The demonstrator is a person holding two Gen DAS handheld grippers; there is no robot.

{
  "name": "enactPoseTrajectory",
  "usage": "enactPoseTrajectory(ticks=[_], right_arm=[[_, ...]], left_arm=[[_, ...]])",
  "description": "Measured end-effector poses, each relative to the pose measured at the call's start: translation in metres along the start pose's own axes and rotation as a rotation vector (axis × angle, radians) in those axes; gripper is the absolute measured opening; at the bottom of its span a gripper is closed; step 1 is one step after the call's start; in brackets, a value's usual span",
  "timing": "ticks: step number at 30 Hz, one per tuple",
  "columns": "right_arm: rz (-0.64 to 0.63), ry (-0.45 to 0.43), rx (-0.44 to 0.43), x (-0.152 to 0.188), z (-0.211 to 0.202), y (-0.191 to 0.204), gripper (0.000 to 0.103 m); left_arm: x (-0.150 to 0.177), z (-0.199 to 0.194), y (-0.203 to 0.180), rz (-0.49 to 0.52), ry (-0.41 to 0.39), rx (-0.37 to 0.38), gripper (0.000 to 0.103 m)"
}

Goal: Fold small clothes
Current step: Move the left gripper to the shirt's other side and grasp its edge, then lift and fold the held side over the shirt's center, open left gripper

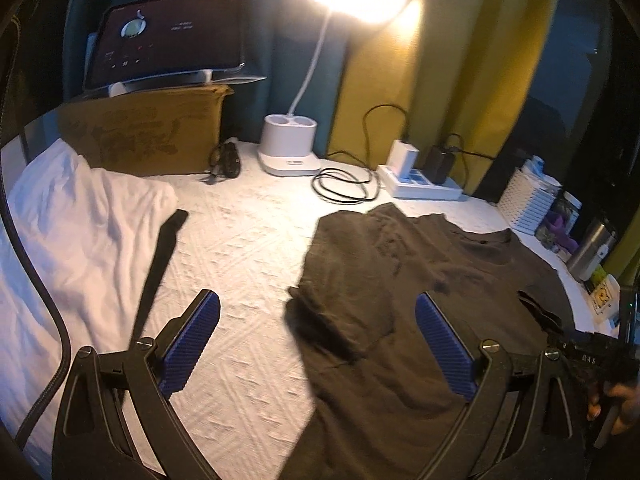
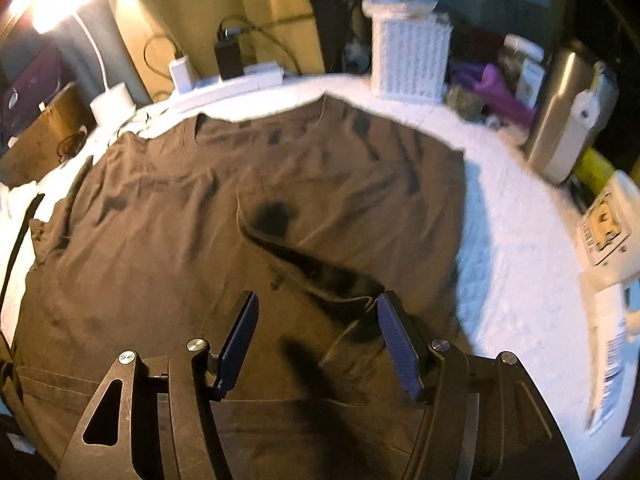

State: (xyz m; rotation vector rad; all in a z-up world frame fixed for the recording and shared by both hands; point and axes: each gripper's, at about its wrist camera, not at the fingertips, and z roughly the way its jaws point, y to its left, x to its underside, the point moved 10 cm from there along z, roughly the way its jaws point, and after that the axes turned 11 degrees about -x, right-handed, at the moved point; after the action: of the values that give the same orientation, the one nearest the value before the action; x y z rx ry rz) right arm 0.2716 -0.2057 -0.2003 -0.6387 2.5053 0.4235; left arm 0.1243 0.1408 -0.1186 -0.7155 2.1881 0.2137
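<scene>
A dark brown t-shirt [image 1: 404, 276] lies spread on the white textured bedcover [image 1: 248, 240]. It fills most of the right wrist view [image 2: 224, 216], with a raised fold [image 2: 316, 268] near its middle. My left gripper [image 1: 316, 320] is open, above the shirt's left edge and sleeve, holding nothing. My right gripper [image 2: 316, 332] is open, low over the shirt near the raised fold, holding nothing. The right gripper's body also shows at the right edge of the left wrist view [image 1: 592, 352].
A white garment [image 1: 76, 232] lies at the left with a black strap [image 1: 160, 264] beside it. At the back stand a lit desk lamp [image 1: 288, 148], a power strip with chargers [image 1: 420, 176], a cardboard box [image 1: 152, 132], a white basket [image 2: 408, 60] and a metal bottle [image 2: 560, 120].
</scene>
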Motion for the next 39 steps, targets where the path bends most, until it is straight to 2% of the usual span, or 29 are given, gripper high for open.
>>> enactPoseTrajectory(ticks=[2, 6, 11, 18, 21, 23, 24, 25, 26, 28, 29, 34, 39], right_arm=[[-0.017, 0.006, -0.019, -0.001, 0.001, 0.01, 0.064], [-0.055, 0.024, -0.12, -0.004, 0.001, 0.043, 0.064], [-0.071, -0.015, -0.093, -0.015, -0.011, 0.053, 0.064], [-0.037, -0.055, -0.005, -0.027, -0.023, 0.027, 0.064], [-0.013, -0.05, 0.011, -0.029, -0.019, 0.017, 0.064], [0.003, -0.04, 0.02, -0.03, -0.016, 0.01, 0.064], [0.006, -0.039, 0.02, -0.03, -0.016, 0.009, 0.064], [0.007, -0.039, 0.02, -0.031, -0.015, 0.009, 0.064], [0.005, -0.04, 0.019, -0.033, -0.014, 0.008, 0.064], [0.003, -0.04, 0.016, -0.035, -0.011, 0.009, 0.064], [0.003, -0.038, 0.013, -0.035, -0.01, 0.01, 0.064], [-0.008, -0.026, -0.015, -0.033, -0.003, 0.019, 0.064], [-0.009, -0.033, -0.033, -0.031, -0.005, 0.023, 0.064]], left_arm=[[-0.003, 0.009, 0.006, 0.002, 0.009, -0.002, 0.097], [-0.013, 0.033, 0.002, 0.056, 0.036, 0.026, 0.097], [-0.023, 0.068, -0.018, 0.137, 0.089, 0.095, 0.097], [-0.02, 0.118, -0.046, 0.235, 0.182, 0.161, 0.097], [-0.014, 0.131, -0.051, 0.271, 0.205, 0.173, 0.089], [-0.011, 0.136, -0.056, 0.308, 0.203, 0.183, 0.088], [-0.01, 0.137, -0.057, 0.315, 0.197, 0.195, 0.081], [-0.007, 0.137, -0.058, 0.322, 0.199, 0.215, 0.066], [-0.007, 0.137, -0.057, 0.333, 0.175, 0.2, 0.06], [-0.007, 0.134, -0.057, 0.337, 0.175, 0.214, 0.019], [-0.006, 0.132, -0.057, 0.327, 0.185, 0.233, 0.014], [-0.013, 0.12, -0.039, 0.275, 0.124, 0.16, 0.012], [-0.012, 0.109, -0.011, 0.163, 0.089, 0.072, 0.01]])
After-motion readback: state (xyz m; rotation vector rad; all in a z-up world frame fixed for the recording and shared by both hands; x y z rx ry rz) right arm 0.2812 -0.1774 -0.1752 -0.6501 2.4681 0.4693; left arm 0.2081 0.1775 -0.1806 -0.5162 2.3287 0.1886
